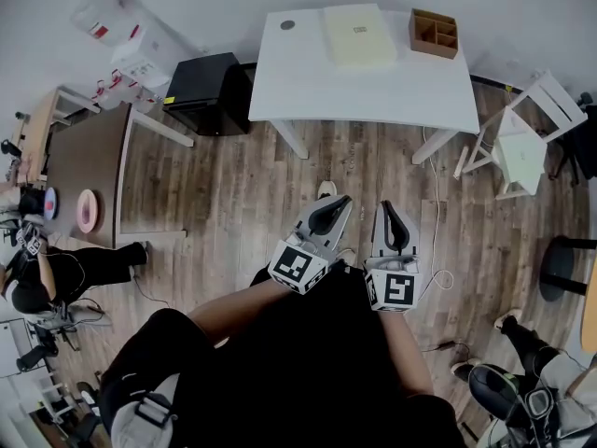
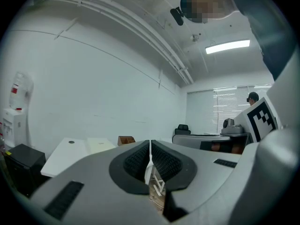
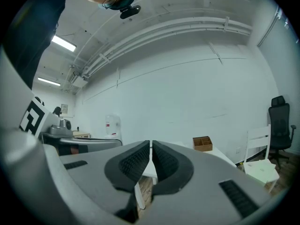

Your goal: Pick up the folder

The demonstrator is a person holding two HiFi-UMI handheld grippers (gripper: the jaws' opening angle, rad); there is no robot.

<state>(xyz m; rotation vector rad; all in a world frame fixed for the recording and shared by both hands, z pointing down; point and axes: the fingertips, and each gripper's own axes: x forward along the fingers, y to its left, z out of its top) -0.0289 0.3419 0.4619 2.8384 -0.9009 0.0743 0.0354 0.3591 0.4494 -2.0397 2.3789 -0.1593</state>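
Just one folder point(image 1: 359, 34), two closed tongs point(image 1: 345, 200) point(image 1: 386, 205).

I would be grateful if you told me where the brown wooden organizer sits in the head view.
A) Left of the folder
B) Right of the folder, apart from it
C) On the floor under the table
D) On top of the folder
B: in the head view the wooden organizer stands near the right end of the white table, to the right of the pale yellow folder, with bare tabletop between them.
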